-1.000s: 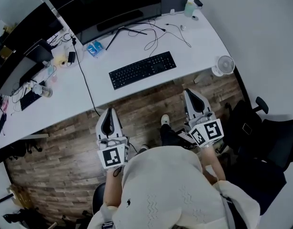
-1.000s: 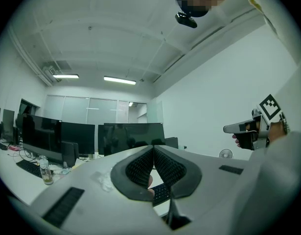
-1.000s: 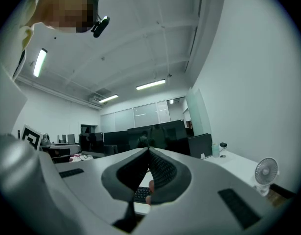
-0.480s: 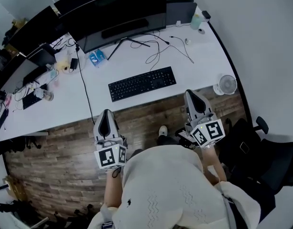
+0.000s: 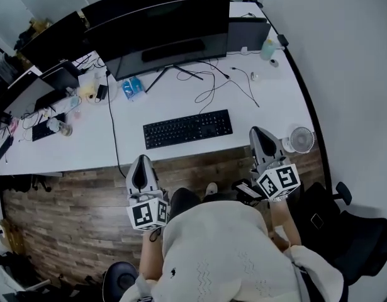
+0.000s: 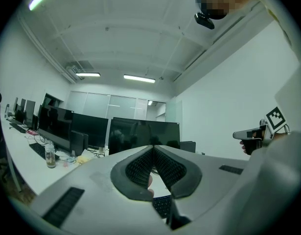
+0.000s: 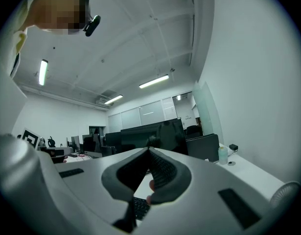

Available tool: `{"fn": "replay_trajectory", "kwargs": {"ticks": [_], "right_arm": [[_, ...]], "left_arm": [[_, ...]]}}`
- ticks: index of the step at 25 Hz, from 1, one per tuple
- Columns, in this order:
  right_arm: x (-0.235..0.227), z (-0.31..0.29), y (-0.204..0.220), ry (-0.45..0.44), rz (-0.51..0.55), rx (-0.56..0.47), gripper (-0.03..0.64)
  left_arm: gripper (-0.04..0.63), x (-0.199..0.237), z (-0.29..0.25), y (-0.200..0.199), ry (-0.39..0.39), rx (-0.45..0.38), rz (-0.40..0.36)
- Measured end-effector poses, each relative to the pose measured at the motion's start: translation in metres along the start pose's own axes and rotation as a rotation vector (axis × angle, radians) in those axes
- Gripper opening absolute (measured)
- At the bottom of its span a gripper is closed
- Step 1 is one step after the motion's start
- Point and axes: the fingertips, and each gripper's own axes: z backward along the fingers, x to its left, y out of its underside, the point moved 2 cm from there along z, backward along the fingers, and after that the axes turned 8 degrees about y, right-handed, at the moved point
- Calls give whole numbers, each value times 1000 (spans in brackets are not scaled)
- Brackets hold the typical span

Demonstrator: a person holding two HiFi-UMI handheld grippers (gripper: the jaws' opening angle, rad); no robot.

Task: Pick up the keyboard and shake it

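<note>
while the left tool [image 5: 141, 167] and right tool [image 5: 262, 141] hang closed and empty short of the keyboard [image 5: 187, 128], we should open both and grip its ends evenly.

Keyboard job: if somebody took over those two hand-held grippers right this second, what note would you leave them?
Left gripper: jaws shut, nothing in them, held level near the desk's front edge, clear of the keyboard.
Right gripper: jaws shut, empty, held level near the front edge, off the keyboard's right end.
Keyboard: lies flat on the white desk, in front of the big monitor; nothing touches it.
Done: nothing yet.
Left: open the jaws, probably grip the keyboard at its ends, lift it, and shake it.
</note>
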Motion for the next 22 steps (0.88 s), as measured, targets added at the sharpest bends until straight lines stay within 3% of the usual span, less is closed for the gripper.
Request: {"fn": "replay_trajectory", "kwargs": {"ticks": [13,22], "right_arm": [[0,-54,23,-14,-11,81,3],[-4,-88,21,41,-27,92,2]], "left_arm": [[15,38,-23,27,-48,65,35],[15,57,-84,30,37,68,56]]}}
